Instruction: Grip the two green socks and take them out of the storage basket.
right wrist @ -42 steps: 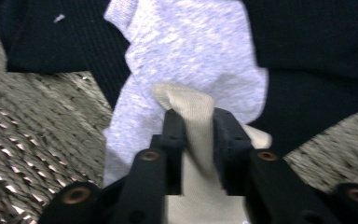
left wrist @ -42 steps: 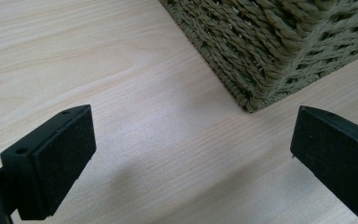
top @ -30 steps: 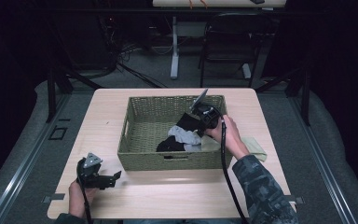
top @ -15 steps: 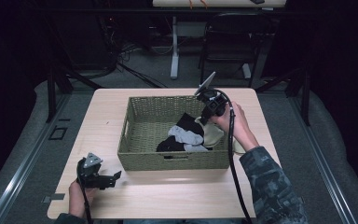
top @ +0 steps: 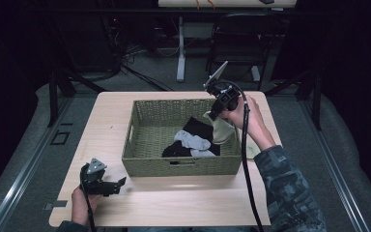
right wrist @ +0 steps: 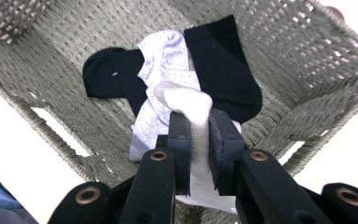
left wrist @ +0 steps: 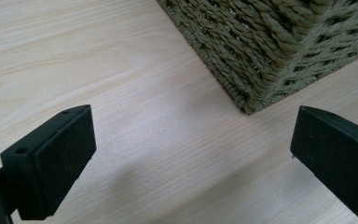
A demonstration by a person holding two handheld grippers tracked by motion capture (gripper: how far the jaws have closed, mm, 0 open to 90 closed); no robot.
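Cream sock [right wrist: 191,116] is sitting pinched between your right gripper's [top: 216,110] closed jaws, dangling above the woven basket [top: 145,140]. Your left gripper [top: 107,186] is resting near the table's [top: 183,203] front edge with jaws spread wide and empty, while farther off your right hand [top: 244,113] is reaching over the basket's far right corner.

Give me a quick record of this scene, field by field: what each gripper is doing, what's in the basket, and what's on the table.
right gripper: shut on a cream sock, lifted over the basket's right side
left gripper: open, holding nothing, low over the table near the basket's front left corner
basket: green wicker, on the table
basket contents: black sock, light grey sock, overlapping
table: light wood
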